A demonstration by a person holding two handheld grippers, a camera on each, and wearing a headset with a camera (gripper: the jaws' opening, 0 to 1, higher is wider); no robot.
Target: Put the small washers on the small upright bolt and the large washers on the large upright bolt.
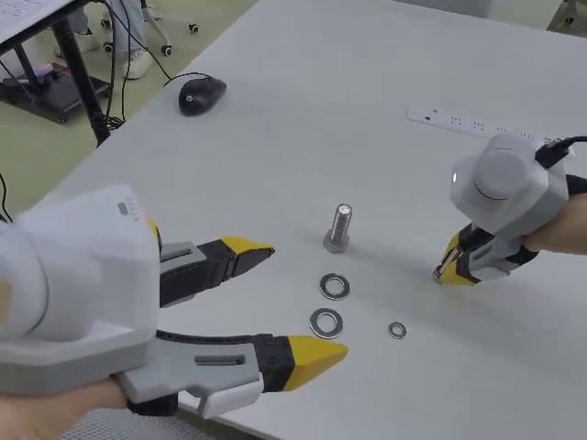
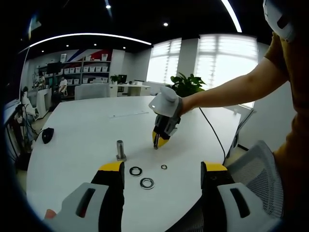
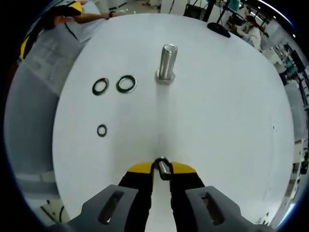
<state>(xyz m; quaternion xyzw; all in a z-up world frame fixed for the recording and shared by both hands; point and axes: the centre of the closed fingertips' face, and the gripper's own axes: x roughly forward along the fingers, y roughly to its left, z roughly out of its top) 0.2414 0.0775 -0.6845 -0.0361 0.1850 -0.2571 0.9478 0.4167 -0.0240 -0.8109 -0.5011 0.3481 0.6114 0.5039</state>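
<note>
A large steel bolt stands upright on the white table. Two large washers lie flat in front of it, also seen in the right gripper view. One small washer lies to their right. My right gripper is shut on a small bolt, tip down near the table, right of the washers. Low at the near left, my left gripper stands open and empty, short of the washers.
A black computer mouse lies at the far left of the table. A white power strip lies at the far right. The table's left edge drops to the floor; a mesh chair stands near its right side.
</note>
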